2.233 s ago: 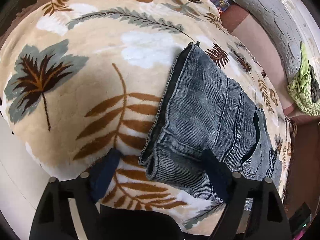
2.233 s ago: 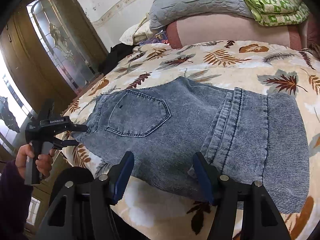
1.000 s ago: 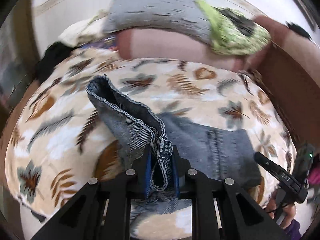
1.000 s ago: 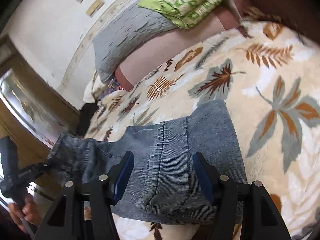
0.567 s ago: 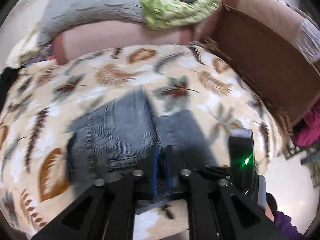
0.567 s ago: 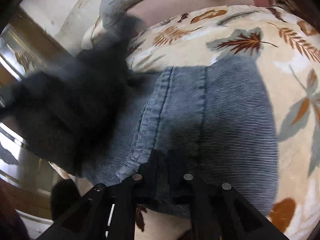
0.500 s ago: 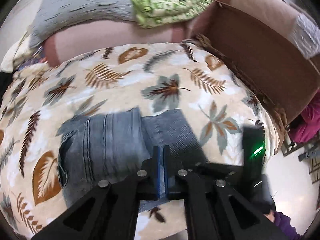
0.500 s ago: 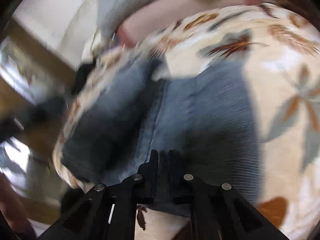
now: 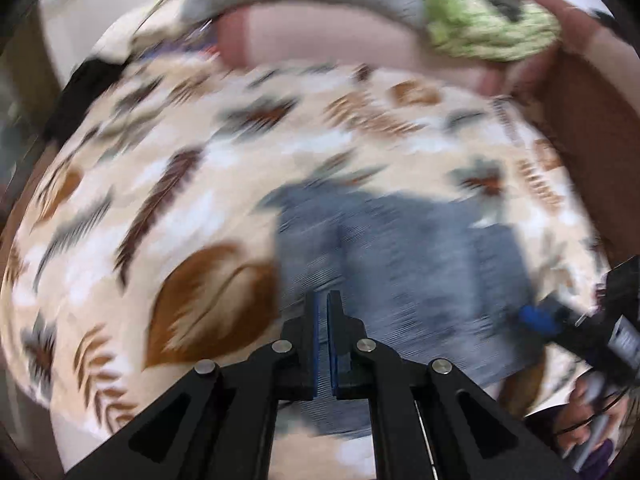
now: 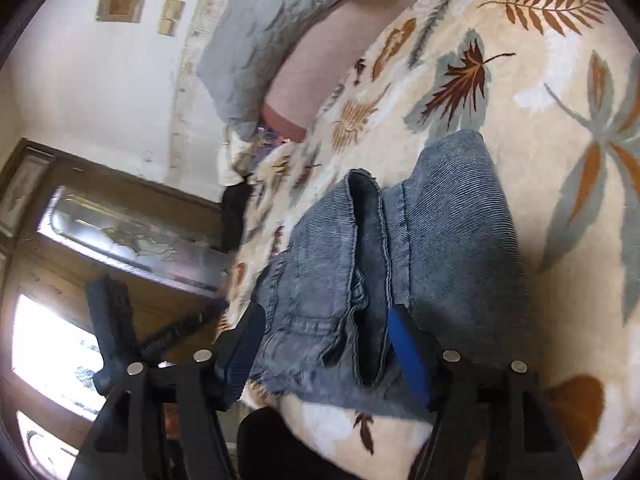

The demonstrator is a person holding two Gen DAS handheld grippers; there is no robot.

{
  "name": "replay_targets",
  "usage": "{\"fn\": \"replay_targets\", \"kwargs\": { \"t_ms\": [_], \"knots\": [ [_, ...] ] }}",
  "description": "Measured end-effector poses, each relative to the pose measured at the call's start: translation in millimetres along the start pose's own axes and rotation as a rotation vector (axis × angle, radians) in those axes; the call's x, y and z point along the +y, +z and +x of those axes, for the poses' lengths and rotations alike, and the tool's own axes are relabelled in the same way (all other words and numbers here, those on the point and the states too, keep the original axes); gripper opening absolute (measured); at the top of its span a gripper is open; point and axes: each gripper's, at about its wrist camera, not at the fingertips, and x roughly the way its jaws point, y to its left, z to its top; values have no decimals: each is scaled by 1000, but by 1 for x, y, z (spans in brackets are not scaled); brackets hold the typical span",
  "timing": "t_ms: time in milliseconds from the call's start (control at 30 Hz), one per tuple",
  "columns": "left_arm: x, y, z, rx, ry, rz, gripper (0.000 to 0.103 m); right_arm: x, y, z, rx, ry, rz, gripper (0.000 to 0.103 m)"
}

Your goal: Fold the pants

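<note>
The grey-blue denim pants [image 10: 400,248] lie folded in a thick bundle near the front edge of the leaf-patterned blanket [image 10: 520,80]. My right gripper [image 10: 324,352] straddles the bundle's near end. Its jaws are opening, with denim between the blue pads [image 10: 408,348] but not pinched. In the blurred left wrist view the pants [image 9: 400,264] lie just beyond my left gripper [image 9: 323,312]. That gripper is shut, with no cloth showing between its pads. The right gripper [image 9: 560,328] shows at the right edge there, and the left gripper [image 10: 120,320] is a dark blur at the left of the right wrist view.
A grey pillow [image 10: 260,40] and a folded green cloth [image 9: 488,28] rest on the pink bolster at the head of the bed. A brown bed board [image 9: 592,140] runs along the right. A wooden door with glass [image 10: 100,232] stands at the left. A person's hand [image 9: 580,412] holds the right gripper.
The left gripper carried the pants' end over onto the other half and now hangs shut without it. The right gripper closed on the fold and has opened again.
</note>
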Motion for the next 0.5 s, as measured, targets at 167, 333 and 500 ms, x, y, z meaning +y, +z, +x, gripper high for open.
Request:
{"fn": "replay_targets", "kwargs": {
  "t_ms": [167,333,500],
  "knots": [
    [34,-21,29,83,-57,-77,3,-6,11,27,19,16,74,68],
    [22,-32,43,121,-92,-20,3,8,6,52,90,29,13,66],
    [26,-36,42,124,-91,-18,3,36,-6,52,85,88,-110,59]
  ]
}}
